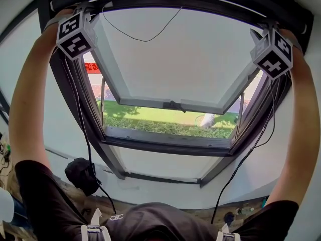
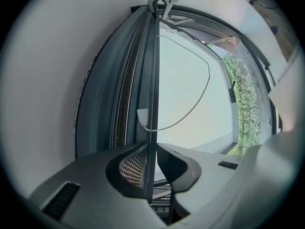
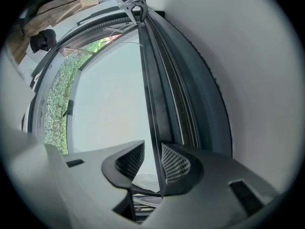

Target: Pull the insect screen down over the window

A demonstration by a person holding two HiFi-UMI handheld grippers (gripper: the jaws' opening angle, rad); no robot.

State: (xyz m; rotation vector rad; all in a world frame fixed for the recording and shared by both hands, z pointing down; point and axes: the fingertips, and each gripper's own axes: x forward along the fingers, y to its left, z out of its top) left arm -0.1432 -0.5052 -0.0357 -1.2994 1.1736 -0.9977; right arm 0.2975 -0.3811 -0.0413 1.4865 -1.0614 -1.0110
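Observation:
The insect screen's thin dark pull bar (image 2: 153, 80) runs along the top of the window frame (image 1: 175, 4), from one gripper to the other. My left gripper (image 2: 151, 162) is shut on it, with both pads against the bar. In the right gripper view the same bar (image 3: 147, 70) passes between the jaws of my right gripper (image 3: 152, 162). It lies against the right-hand pad (image 3: 174, 163), and a sliver of light shows at the other pad. In the head view both arms reach up, with the marker cubes (image 1: 75, 34) (image 1: 273, 51) at the frame's top corners.
The window sash (image 1: 170, 59) is swung outward, with grass (image 1: 165, 123) below it. A thin black cord (image 1: 145, 36) hangs in a loop across the pane. Gripper cables (image 1: 83, 129) trail down beside the frame. A black object (image 1: 83, 174) sits at lower left.

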